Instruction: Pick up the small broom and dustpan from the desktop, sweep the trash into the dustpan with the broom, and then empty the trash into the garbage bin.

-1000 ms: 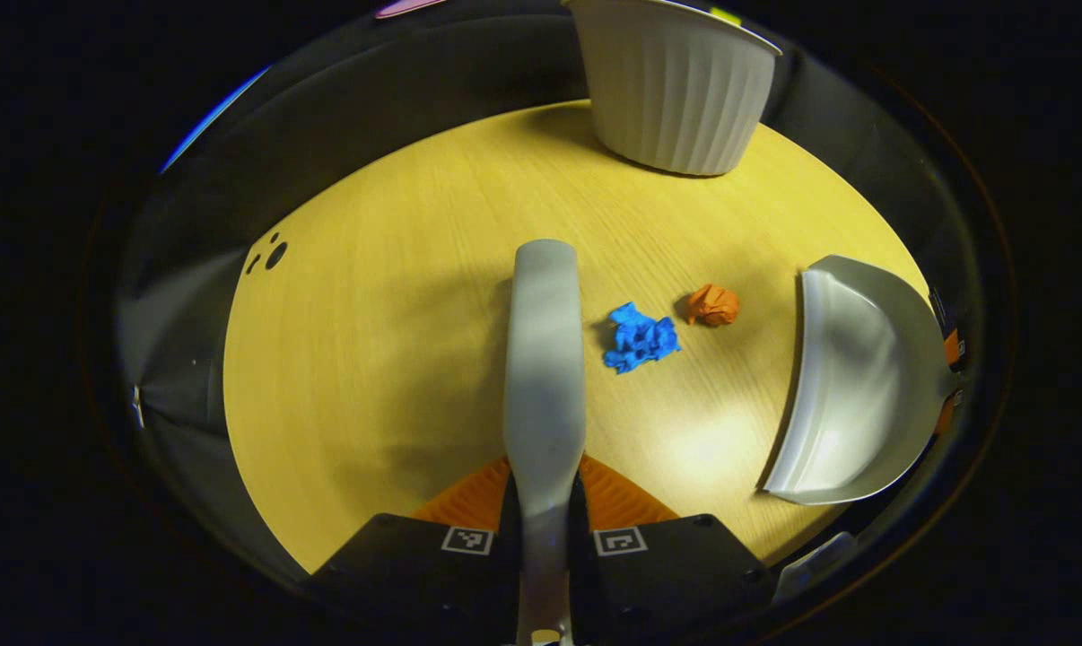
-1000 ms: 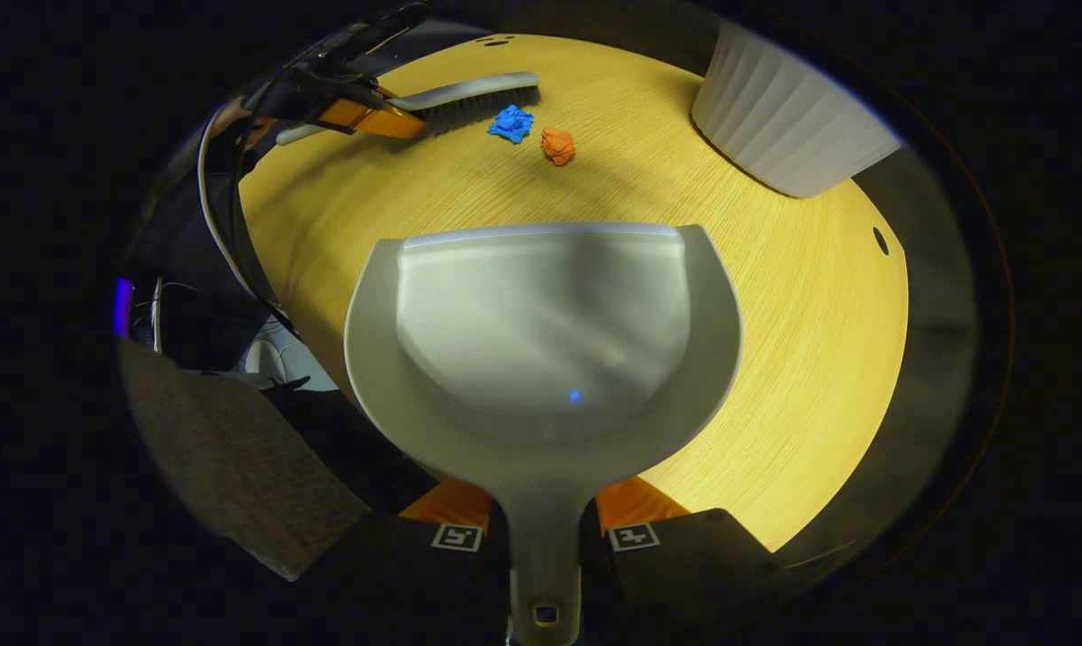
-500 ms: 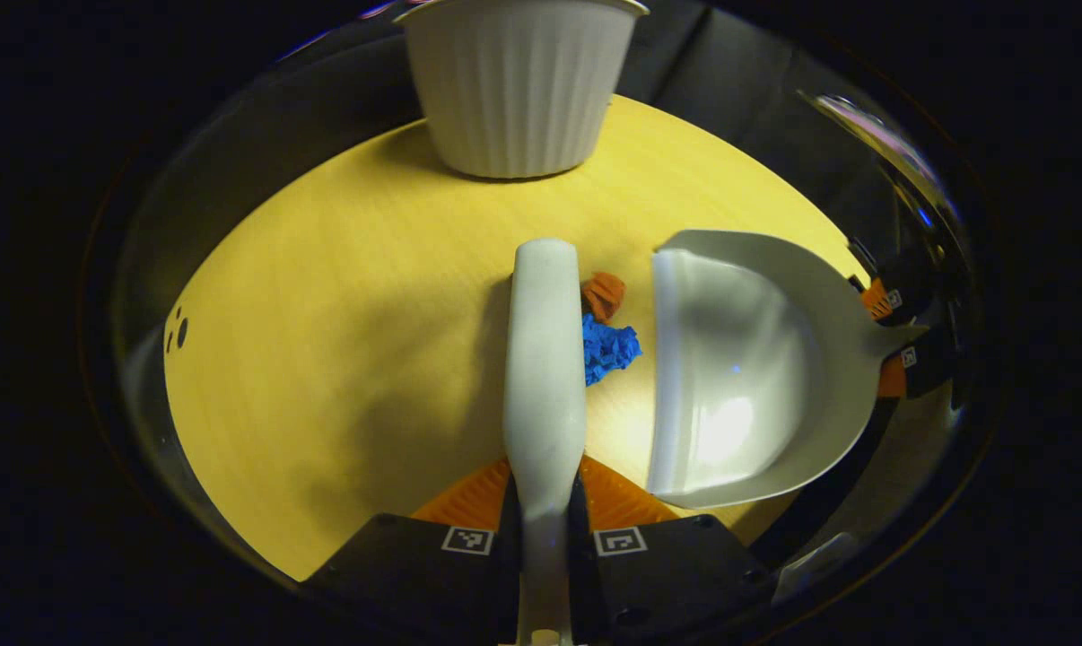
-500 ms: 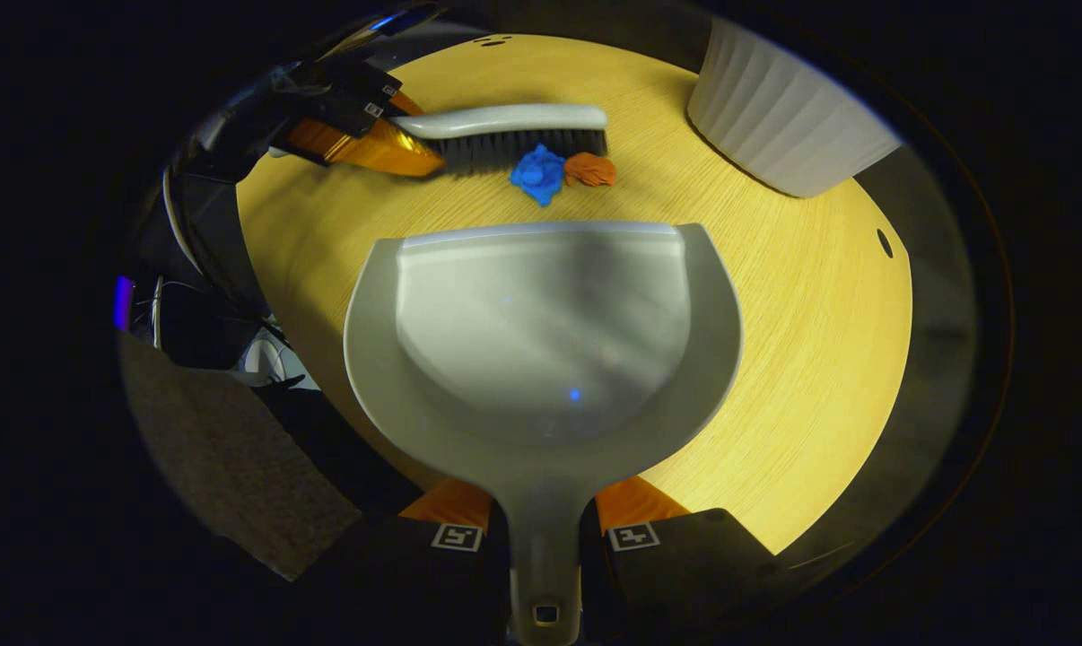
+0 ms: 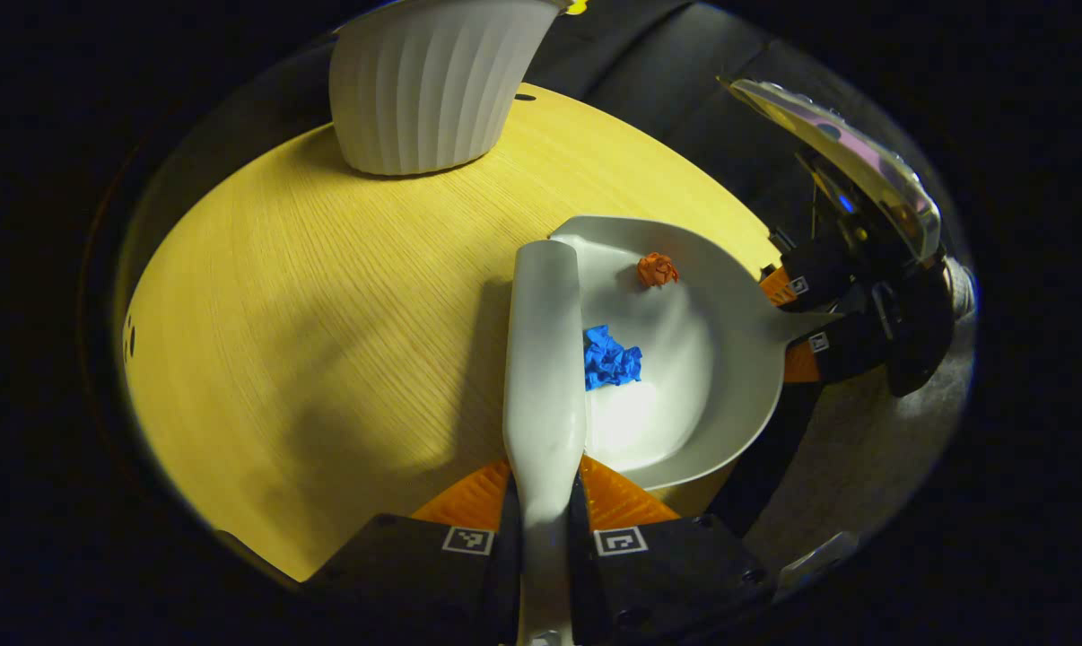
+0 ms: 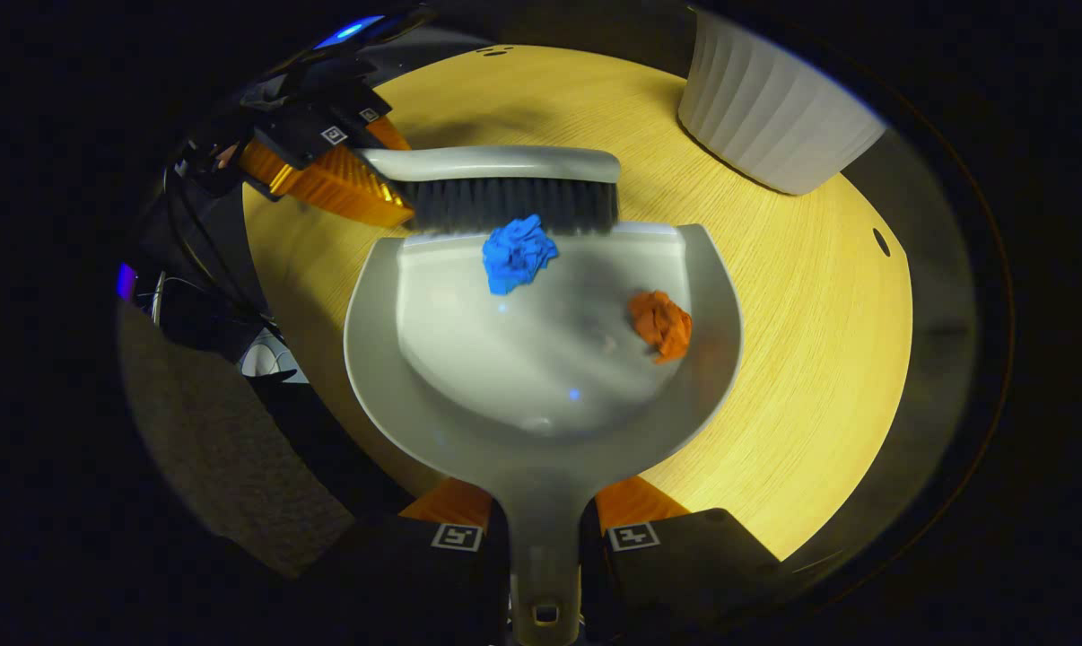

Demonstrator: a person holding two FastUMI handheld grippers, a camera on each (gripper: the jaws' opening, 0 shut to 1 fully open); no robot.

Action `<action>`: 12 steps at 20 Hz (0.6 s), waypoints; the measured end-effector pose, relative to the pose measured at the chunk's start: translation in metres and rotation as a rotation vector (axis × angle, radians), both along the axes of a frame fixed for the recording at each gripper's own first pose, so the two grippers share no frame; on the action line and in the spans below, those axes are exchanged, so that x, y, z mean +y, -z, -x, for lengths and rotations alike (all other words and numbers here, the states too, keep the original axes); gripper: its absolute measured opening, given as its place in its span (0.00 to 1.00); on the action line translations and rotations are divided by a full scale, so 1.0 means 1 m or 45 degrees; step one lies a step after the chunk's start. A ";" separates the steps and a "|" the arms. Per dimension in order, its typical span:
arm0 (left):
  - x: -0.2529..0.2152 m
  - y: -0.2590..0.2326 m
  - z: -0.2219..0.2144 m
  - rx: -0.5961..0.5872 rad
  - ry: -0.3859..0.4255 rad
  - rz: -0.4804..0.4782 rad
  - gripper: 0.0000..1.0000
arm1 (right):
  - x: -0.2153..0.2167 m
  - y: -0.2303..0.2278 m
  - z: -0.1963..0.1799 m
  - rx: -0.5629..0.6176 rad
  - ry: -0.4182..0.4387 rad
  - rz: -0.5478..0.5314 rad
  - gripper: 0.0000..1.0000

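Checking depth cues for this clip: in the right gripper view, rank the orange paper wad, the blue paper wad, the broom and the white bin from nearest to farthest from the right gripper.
1. orange paper wad, in the dustpan, right side.
2. blue paper wad, by the pan's front lip.
3. broom, bristles at the lip, just beyond.
4. white bin, far right on the table.

The right gripper grips the dustpan's handle.

- One broom
- One dustpan
- Two paper balls: one blue, one orange
- One white bin
- One bench
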State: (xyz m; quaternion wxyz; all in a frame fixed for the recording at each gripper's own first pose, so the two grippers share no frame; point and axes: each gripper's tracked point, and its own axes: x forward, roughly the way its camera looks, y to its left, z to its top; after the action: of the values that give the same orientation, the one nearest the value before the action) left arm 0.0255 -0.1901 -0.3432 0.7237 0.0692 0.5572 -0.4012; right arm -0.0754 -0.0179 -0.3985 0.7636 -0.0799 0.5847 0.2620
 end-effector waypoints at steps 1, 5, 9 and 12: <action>0.005 0.000 0.000 -0.005 -0.033 -0.007 0.26 | 0.001 0.001 0.001 -0.006 0.013 -0.006 0.39; 0.034 -0.012 0.001 -0.088 -0.231 -0.043 0.26 | 0.004 -0.008 0.000 -0.044 0.121 -0.061 0.36; 0.080 -0.024 0.000 -0.096 -0.523 -0.075 0.27 | -0.009 -0.044 0.004 -0.070 0.191 -0.073 0.39; 0.101 -0.026 0.010 -0.119 -0.620 -0.105 0.25 | -0.030 -0.080 0.000 -0.062 0.259 -0.025 0.36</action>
State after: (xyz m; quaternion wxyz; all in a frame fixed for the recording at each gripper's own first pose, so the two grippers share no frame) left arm 0.0150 -0.0887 -0.3174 0.8206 -0.0192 0.5393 -0.1883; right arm -0.0753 -0.0484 -0.3187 0.8009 -0.0188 0.5686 0.1869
